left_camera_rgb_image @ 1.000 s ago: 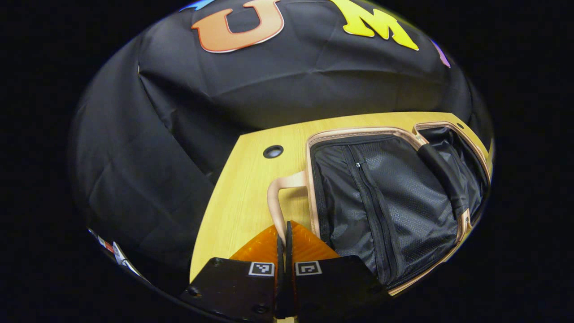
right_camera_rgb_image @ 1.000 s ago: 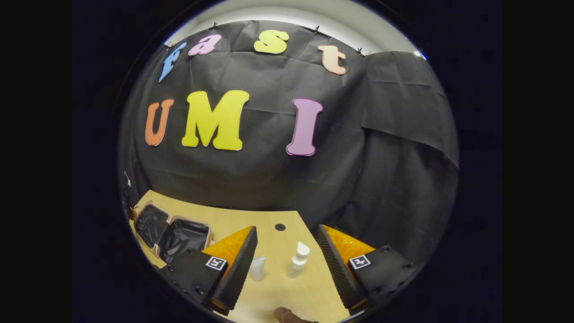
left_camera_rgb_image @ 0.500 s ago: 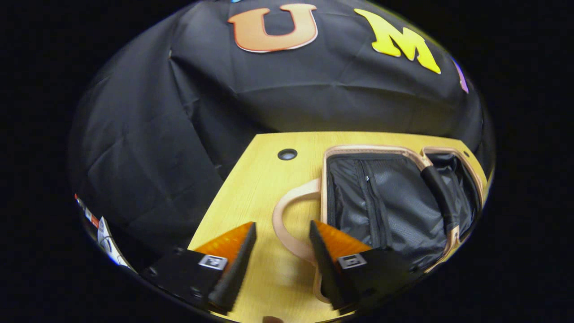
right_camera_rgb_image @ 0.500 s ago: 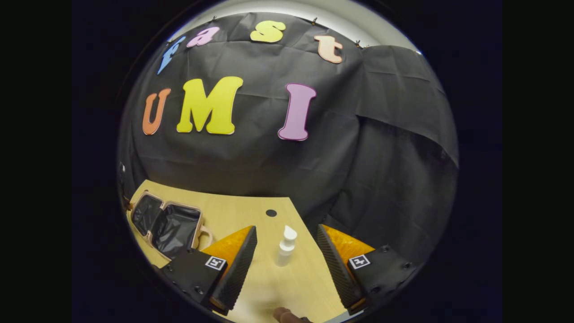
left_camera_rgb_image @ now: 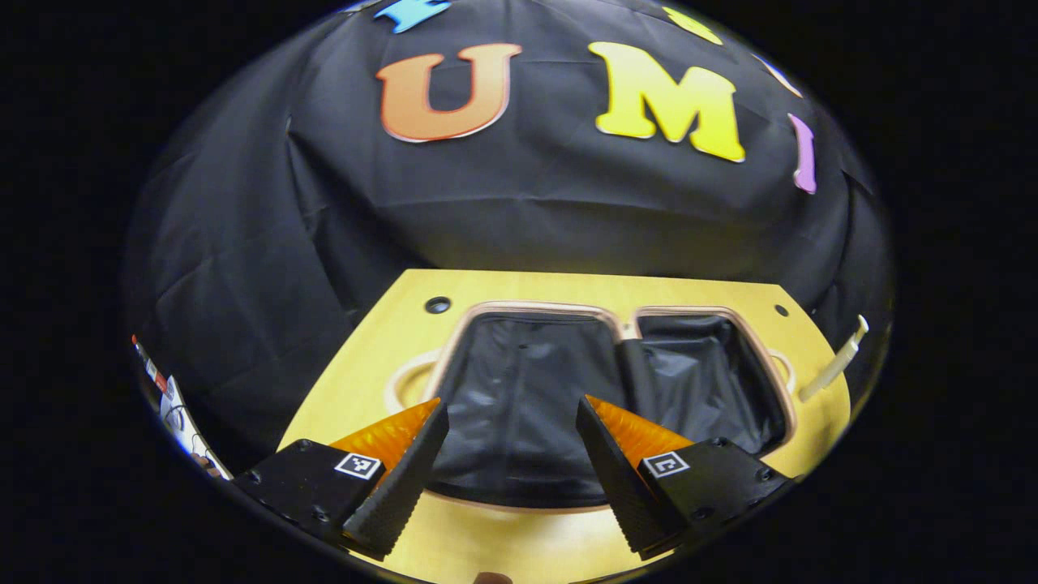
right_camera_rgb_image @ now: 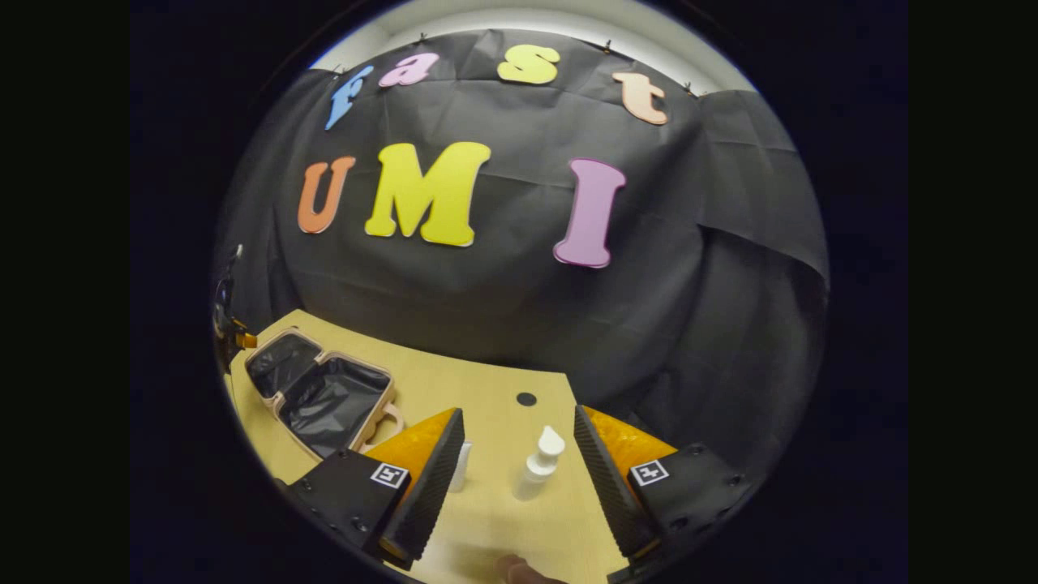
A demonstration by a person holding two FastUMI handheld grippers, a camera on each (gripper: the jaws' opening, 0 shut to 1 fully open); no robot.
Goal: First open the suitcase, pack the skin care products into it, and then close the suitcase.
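Note:
The suitcase (left_camera_rgb_image: 527,389) lies open and flat on the wooden table (left_camera_rgb_image: 389,324), both black-lined halves up inside a pale pink rim. My left gripper (left_camera_rgb_image: 509,405) hovers open at its near edge, nothing between the fingers. A white tube (left_camera_rgb_image: 835,367) lies to the case's right. In the right gripper view, my right gripper (right_camera_rgb_image: 517,414) is open, and a white pump bottle (right_camera_rgb_image: 539,466) stands upright on the table beyond its fingertips. The white tube (right_camera_rgb_image: 461,466) lies partly hidden behind one finger. The suitcase (right_camera_rgb_image: 324,389) sits far left.
The table has small round holes (left_camera_rgb_image: 438,305) near its back corners, another hole (right_camera_rgb_image: 526,399) lying behind the bottle. Black cloth walls close the booth right behind the table. A person's fingertip (right_camera_rgb_image: 519,572) shows at the bottom edge.
My left gripper went from shut beside the suitcase handle to open, then swung round to face the open case squarely. My right gripper stayed open and shifted slightly; the tube reappeared beside its finger.

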